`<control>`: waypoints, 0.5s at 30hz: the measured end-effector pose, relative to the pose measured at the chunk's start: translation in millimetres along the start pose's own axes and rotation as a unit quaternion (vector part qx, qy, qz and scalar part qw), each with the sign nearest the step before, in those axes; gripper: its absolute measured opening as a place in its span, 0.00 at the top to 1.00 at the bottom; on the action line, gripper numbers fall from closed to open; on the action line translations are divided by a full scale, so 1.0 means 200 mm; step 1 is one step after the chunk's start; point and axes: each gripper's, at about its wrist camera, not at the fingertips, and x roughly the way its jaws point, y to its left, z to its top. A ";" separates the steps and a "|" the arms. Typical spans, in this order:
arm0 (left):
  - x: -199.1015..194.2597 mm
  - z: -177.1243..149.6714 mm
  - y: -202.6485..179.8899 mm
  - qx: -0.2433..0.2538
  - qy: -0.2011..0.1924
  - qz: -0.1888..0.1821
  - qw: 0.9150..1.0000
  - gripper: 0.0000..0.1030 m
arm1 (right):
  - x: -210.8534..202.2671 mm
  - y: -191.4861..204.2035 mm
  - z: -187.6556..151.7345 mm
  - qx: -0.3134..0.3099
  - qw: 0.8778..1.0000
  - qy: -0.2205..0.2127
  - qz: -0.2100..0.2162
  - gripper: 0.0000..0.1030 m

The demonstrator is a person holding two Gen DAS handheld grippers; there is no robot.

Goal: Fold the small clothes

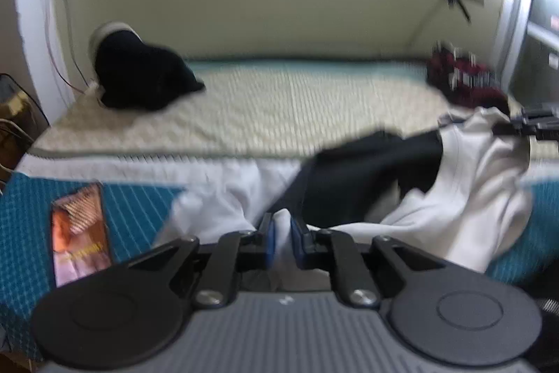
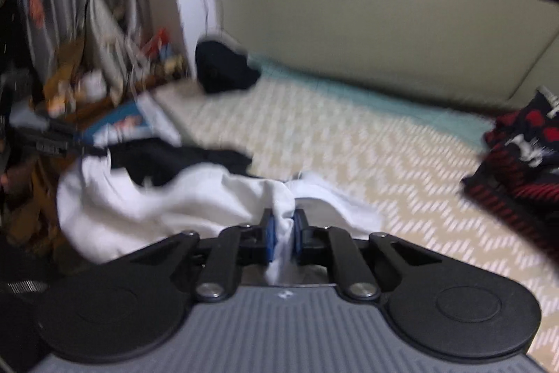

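A small white and black garment (image 1: 454, 191) lies crumpled at the near edge of the bed. My left gripper (image 1: 282, 229) is shut on a white fold of it, the cloth pinched between the blue pads. In the right wrist view the same white garment (image 2: 157, 201) spreads to the left, its black part (image 2: 181, 159) behind. My right gripper (image 2: 283, 229) is shut on another white fold of it. The right gripper (image 1: 527, 124) also shows at the right edge of the left wrist view, at the garment's far end. Both pictures are blurred.
A black bundle of cloth (image 1: 139, 76) lies at the bed's far left by the wall. A red and dark patterned garment (image 2: 517, 159) sits at the right. A book (image 1: 80, 233) lies on the teal cover. Cluttered shelves (image 2: 104, 58) stand left of the bed.
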 end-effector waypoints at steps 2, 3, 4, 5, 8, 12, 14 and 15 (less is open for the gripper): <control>-0.08 0.07 0.03 -0.021 -0.032 0.001 0.999 0.90 | -0.07 0.01 0.04 0.005 0.999 -0.031 -0.005 0.99; -0.13 0.11 0.04 -0.031 -0.051 0.000 0.998 0.90 | -0.11 0.02 0.07 0.000 0.999 -0.050 -0.010 0.99; -0.17 0.15 0.05 -0.039 -0.070 0.000 0.997 0.90 | -0.15 0.03 0.11 0.000 0.997 -0.072 -0.013 0.99; -0.22 0.21 0.05 -0.043 -0.097 0.003 0.994 0.90 | -0.20 0.03 0.14 0.002 0.996 -0.094 -0.010 0.99; -0.30 0.37 0.03 -0.039 -0.154 0.009 0.987 0.95 | -0.30 0.03 0.25 0.005 0.987 -0.157 -0.014 1.00; -0.24 0.69 0.02 -0.031 -0.194 0.023 0.980 0.95 | -0.32 -0.02 0.44 -0.003 0.976 -0.211 -0.063 1.00; -0.13 0.90 0.03 -0.026 -0.198 0.027 0.980 0.95 | -0.27 -0.10 0.56 0.008 0.970 -0.226 -0.086 1.00; -0.06 1.02 0.03 -0.028 -0.203 0.039 0.978 0.95 | -0.23 -0.14 0.62 0.014 0.968 -0.231 -0.098 1.00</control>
